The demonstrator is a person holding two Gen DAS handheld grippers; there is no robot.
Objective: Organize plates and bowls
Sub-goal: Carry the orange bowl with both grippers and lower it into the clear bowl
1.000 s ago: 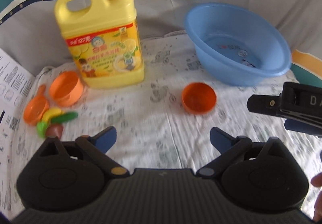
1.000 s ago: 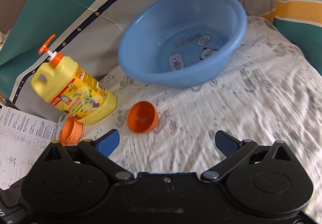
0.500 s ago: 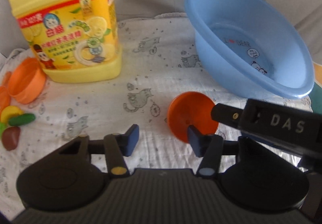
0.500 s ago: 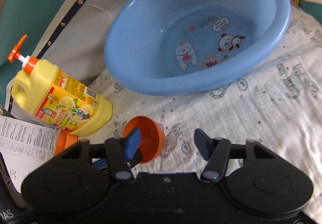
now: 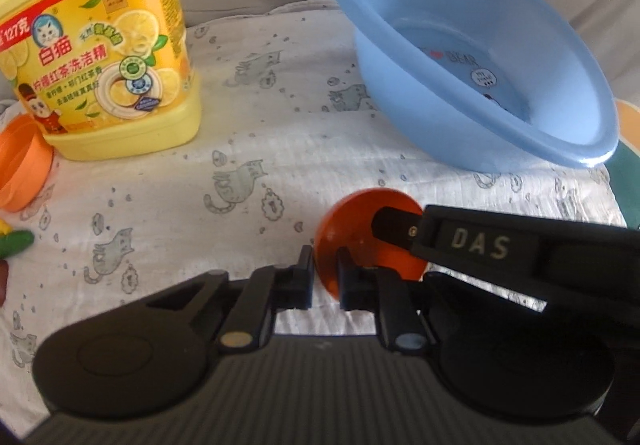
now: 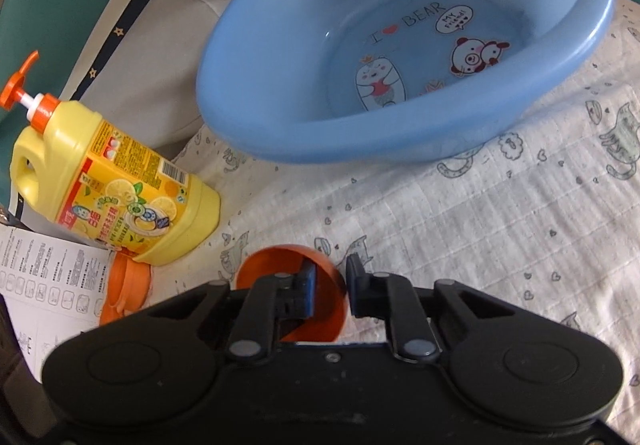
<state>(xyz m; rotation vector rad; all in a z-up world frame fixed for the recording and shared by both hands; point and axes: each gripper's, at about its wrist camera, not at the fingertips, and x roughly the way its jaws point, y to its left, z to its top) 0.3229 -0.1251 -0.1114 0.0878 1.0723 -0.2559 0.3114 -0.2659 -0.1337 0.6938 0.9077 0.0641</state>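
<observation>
Change: both your tongs, spread a second ago, now pinch the bowl rim | left tongs, right tongs | bowl near basin, on cloth | ready to lift.

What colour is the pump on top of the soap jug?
The pump on the yellow soap jug is orange with a white neck; clearest in the right wrist view.

Small orange bowl tilted on cloth, near blue basin.
</observation>
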